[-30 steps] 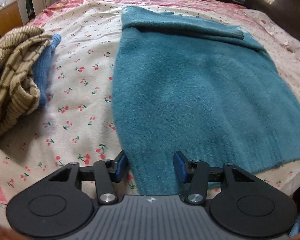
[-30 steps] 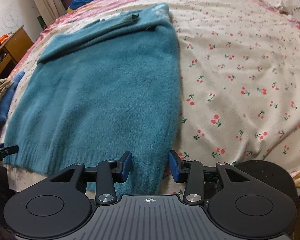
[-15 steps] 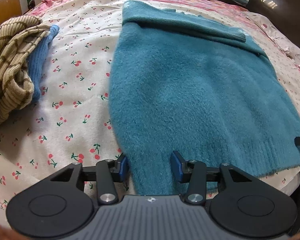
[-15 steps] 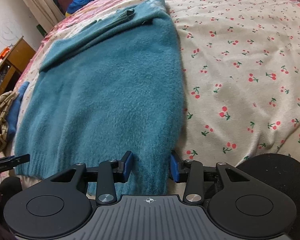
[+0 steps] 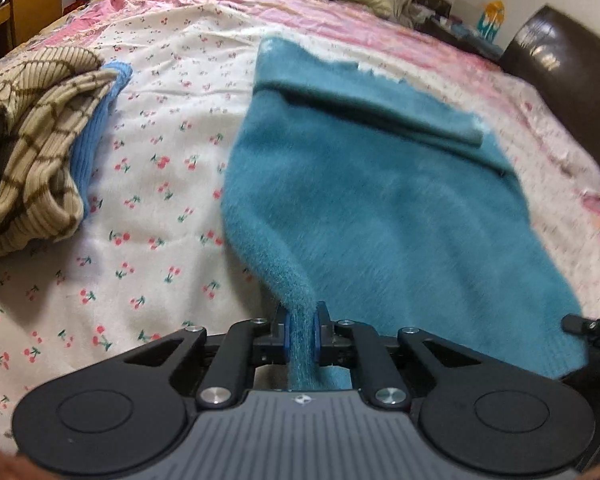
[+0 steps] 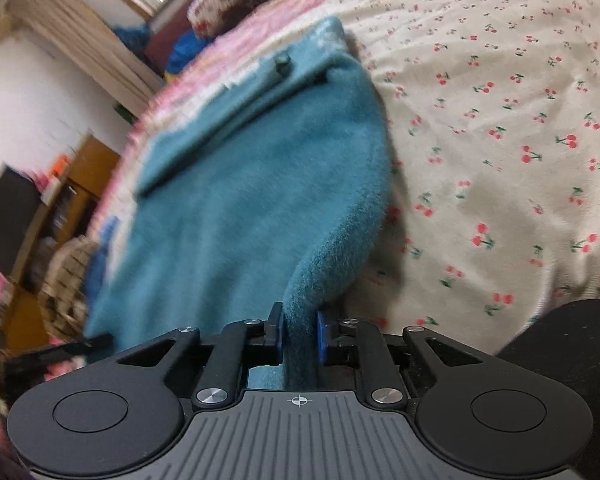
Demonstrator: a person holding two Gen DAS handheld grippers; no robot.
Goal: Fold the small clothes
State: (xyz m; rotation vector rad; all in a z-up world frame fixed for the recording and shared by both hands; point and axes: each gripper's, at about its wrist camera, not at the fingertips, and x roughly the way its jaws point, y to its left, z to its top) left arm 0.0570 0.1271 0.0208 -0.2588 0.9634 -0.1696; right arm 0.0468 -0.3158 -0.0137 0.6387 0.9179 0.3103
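A fluffy teal sweater [image 5: 380, 208] lies flat on the cherry-print bedspread [image 5: 140, 240], a sleeve folded across its far end. My left gripper [image 5: 301, 332] is shut on the sweater's near-left hem corner, which rises off the bed in a pinched ridge. In the right wrist view the same sweater [image 6: 240, 200] has its near-right corner between the pads of my right gripper [image 6: 299, 336]; its jaws are closing and press on the cloth, which lifts there too. The other gripper's tip shows at each view's edge, the right gripper [image 5: 588, 326] and the left gripper [image 6: 60, 352].
A beige striped knit [image 5: 28, 140] and a blue knit [image 5: 96, 132] are heaped left of the sweater. A dark headboard [image 5: 560, 80] stands at the right, a wooden cabinet [image 6: 80, 184] beyond the bed's left side. Pillows and bundles lie at the far end.
Both grippers have gone from open around the hem corners to shut on them. Both corners now lift off the bed, and the right view has rolled and tilted.
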